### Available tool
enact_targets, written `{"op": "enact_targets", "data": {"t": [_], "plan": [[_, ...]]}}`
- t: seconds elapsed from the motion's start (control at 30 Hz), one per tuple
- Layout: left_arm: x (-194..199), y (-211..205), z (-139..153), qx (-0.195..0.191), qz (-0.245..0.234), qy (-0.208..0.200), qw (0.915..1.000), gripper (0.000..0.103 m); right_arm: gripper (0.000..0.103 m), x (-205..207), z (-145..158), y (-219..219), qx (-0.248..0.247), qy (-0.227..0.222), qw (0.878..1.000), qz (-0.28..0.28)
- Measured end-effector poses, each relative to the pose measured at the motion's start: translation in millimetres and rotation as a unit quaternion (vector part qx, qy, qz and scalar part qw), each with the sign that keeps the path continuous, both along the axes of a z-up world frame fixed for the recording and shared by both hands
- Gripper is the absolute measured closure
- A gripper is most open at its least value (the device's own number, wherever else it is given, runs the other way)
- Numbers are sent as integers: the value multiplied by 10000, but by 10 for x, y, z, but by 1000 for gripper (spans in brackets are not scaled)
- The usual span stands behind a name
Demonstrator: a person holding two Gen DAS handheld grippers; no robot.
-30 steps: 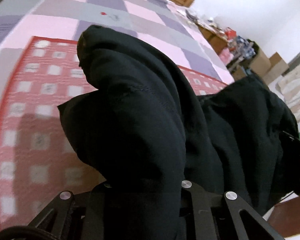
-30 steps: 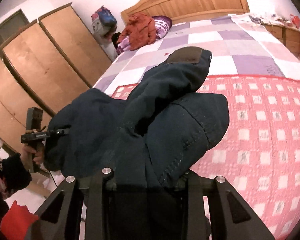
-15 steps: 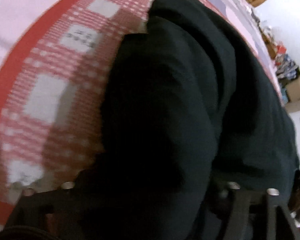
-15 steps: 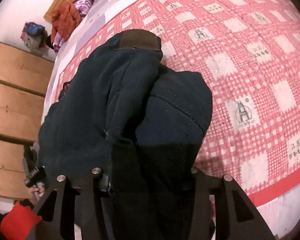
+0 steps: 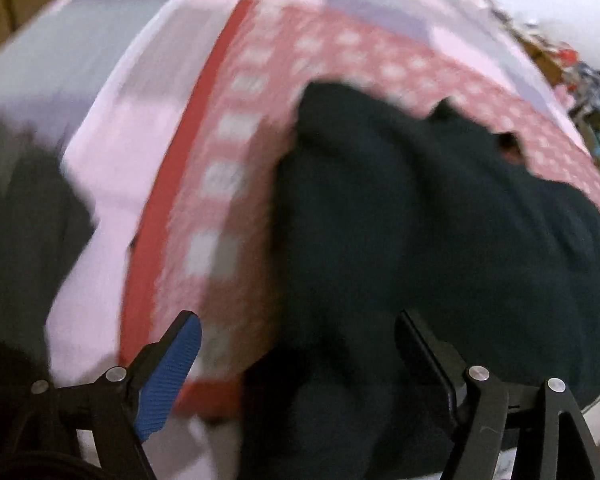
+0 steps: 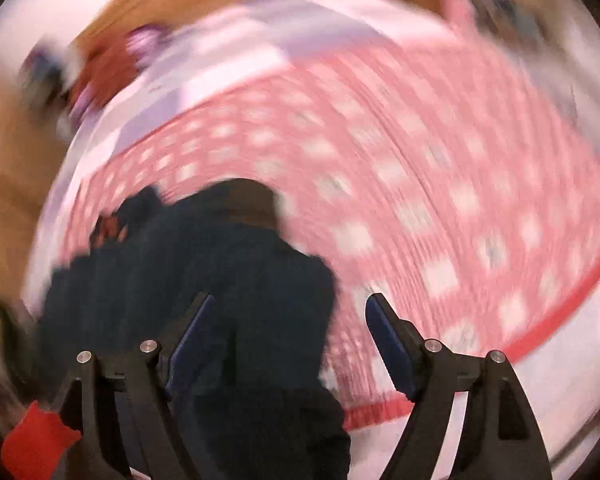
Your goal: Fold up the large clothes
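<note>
A large dark garment (image 5: 420, 220) lies heaped on the red-and-white checked blanket (image 5: 236, 160) at the bed's near edge. My left gripper (image 5: 296, 324) is open above the heap's left edge; its blue pad (image 5: 172, 372) is bare and touches no cloth. In the blurred right wrist view the same garment (image 6: 228, 264), with a brown patch at its far end, lies on the blanket (image 6: 420, 180). The jaws of my right gripper (image 6: 290, 306) are opening. Cloth lies below and between them, but the pads do not press on it.
Under the blanket lies a pink and lilac checked bedspread (image 5: 112, 80). A wooden wardrobe (image 6: 12, 160) stands at the left and a wooden headboard (image 6: 180, 4) at the far end, with a pile of orange clothes (image 6: 108, 68). Clutter (image 5: 580, 80) lines the right wall. A red sleeve (image 6: 32, 444) shows bottom left.
Both grippers were shut on the lifted garment; now both stand open and the garment has dropped onto the blanket. Both views have swung and are blurred.
</note>
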State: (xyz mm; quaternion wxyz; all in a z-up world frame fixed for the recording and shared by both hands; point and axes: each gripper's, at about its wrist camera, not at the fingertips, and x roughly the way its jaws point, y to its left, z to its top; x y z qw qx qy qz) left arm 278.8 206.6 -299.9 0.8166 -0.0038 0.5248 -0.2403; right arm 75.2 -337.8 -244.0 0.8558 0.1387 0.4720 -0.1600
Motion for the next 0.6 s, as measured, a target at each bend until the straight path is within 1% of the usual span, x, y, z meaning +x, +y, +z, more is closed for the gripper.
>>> {"op": "enact_targets", "data": {"t": [0.03,0.07,0.1,0.13,0.17,0.2,0.23,0.27,0.3,0.33,0.37,0.43,0.5,0.53,0.57,0.6], "plan": [[-24,-127,38,-135,-86,-85,9998,20,23,104,-8,254,-256,24,9991,344],[-57,-327,57,-253,-266,-163,9992,20,23,178,-56,480,-387,44,9971,654],[-92,-535,50,-277,-469,-268,9982,20,23,268,-140,727,-431,124,9940,998],[-111,-707,27,-232,-617,-322,9973,20,23,383,-286,931,-463,299,9910,1222],[-99,-920,-43,-145,-803,-311,9962,20,23,489,-448,1040,-451,470,9892,1316],[-81,-1088,-131,-56,-978,-291,9948,20,23,540,-586,1024,-452,586,9886,1309],[-34,-1251,-262,125,-1157,-295,9928,20,23,647,-742,968,-442,769,9895,1140],[33,-1358,-409,333,-1250,-291,9912,20,22,678,-815,904,-337,780,9918,959],[124,-1407,-535,428,-1265,-269,9907,17,21,735,-888,748,-200,718,9946,727],[249,-1421,-640,309,-1232,-230,9916,15,21,797,-924,543,-90,638,9972,376],[386,-1424,-699,129,-1150,-228,9930,15,21,865,-937,346,-102,603,9981,35],[626,-1507,-730,110,-983,-326,9946,12,21,974,-976,119,-269,705,9965,-348],[872,-1648,-761,230,-821,-391,9956,8,21,1092,-1053,-77,-287,916,9945,-408],[1000,-1708,-796,309,-744,-403,9959,5,20,1128,-1077,-125,-334,1005,9935,-420],[1112,-1758,-840,391,-686,-351,9963,2,18,1150,-1083,-185,-519,1122,9910,-520],[1215,-1795,-872,471,-617,-289,9966,0,18,1161,-1088,-261,-510,1114,9904,-647]]}}
